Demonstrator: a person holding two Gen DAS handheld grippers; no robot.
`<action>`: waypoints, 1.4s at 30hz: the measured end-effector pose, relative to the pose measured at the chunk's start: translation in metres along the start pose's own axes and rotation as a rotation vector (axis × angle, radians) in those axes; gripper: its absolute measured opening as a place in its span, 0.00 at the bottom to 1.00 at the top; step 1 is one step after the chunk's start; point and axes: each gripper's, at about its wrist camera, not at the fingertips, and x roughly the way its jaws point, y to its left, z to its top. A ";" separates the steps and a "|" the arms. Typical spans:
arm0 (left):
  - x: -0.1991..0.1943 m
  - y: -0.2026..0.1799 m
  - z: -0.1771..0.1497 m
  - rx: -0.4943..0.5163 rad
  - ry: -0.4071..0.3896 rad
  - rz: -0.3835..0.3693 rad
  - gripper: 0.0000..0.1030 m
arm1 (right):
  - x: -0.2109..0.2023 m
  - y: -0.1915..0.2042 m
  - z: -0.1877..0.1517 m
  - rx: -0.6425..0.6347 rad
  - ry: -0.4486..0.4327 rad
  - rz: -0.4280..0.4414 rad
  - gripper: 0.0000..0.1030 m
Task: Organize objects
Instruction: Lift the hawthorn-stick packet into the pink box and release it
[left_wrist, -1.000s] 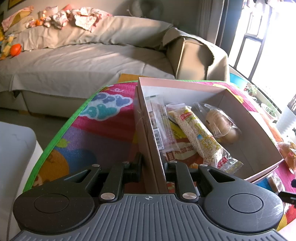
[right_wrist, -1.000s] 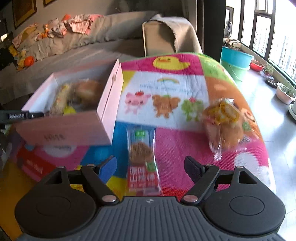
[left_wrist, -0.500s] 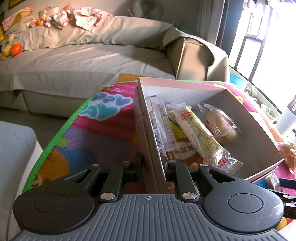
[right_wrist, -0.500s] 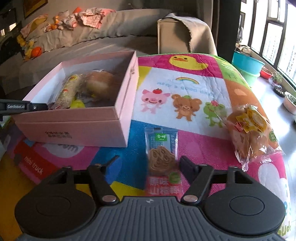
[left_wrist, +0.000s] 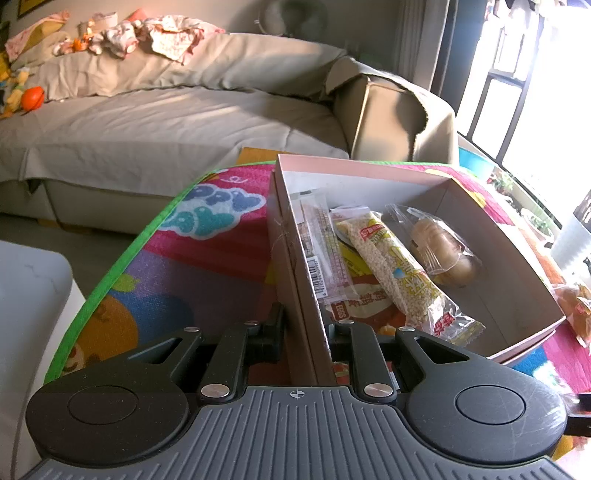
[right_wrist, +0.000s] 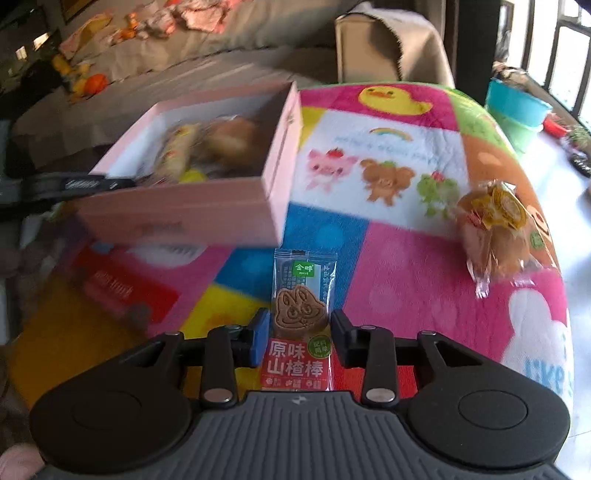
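**Inspector:** Where did the snack packet (right_wrist: 301, 321) lie relative to the right tool (right_wrist: 300, 338)?

**Assistant:** Directly between its fingers, flat on the play mat (right_wrist: 406, 280), long axis running straight ahead along the fingers. The jaws had just been closing; both pads stood against the packet's edges, pinching it.

**Inspector:** And the pink box (right_wrist: 192, 210)?

**Assistant:** Ahead and to the left of the packet, near it. The left tool (left_wrist: 304, 328) was pressed together on the box's near wall, steadying it.

**Inspector:** The nearer hand for the transfer?

**Assistant:** The right, in my judgement.

Right tongs (right_wrist: 299, 334) just closed from wide apart onto hawthorn snack packet (right_wrist: 301, 317), pads touching its sides.
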 end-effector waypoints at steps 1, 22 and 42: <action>0.000 0.000 0.000 0.000 0.000 0.000 0.19 | -0.007 0.002 0.001 -0.010 -0.001 0.003 0.34; 0.001 0.002 -0.002 -0.004 -0.003 -0.009 0.20 | -0.014 0.088 0.152 -0.030 -0.311 0.252 0.34; 0.002 0.001 -0.001 0.002 -0.002 -0.007 0.20 | 0.009 -0.004 0.091 0.112 -0.265 -0.039 1.00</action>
